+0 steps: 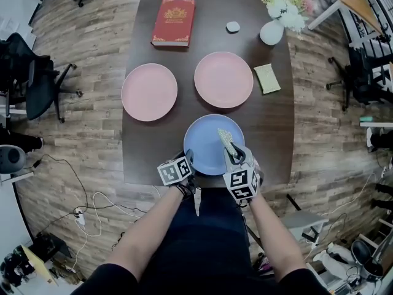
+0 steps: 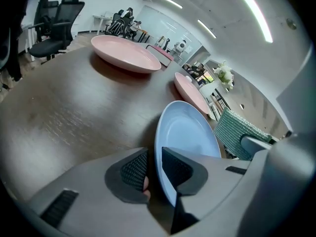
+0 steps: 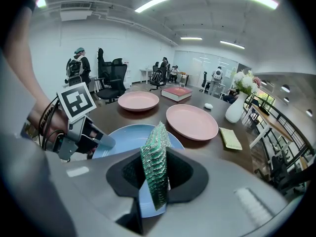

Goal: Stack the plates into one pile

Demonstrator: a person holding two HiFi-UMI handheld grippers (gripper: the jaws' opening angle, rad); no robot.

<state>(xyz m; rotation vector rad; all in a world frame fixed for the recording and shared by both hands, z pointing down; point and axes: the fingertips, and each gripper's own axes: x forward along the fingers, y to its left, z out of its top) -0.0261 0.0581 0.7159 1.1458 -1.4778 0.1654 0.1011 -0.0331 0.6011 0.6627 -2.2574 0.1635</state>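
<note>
A blue plate [image 1: 206, 141] lies at the near edge of the dark table [image 1: 141, 140]. Its left rim runs between the pads of my left gripper [image 1: 191, 159] [image 2: 154, 169], which is shut on the rim. My right gripper [image 1: 233, 155] [image 3: 153, 174] hovers over the plate's right half, shut on a green sponge [image 3: 155, 147] [image 1: 225, 139] that stands upright between its jaws. Two pink plates rest farther back, one on the left [image 1: 149, 91] and one on the right [image 1: 223, 79], side by side and apart.
A red book [image 1: 174, 21] lies at the far side, with a white vase of flowers [image 1: 271, 32] and a small white object [image 1: 233, 26] to its right. A pale green pad [image 1: 267, 78] sits beside the right pink plate. Office chairs [image 1: 37, 82] stand left of the table.
</note>
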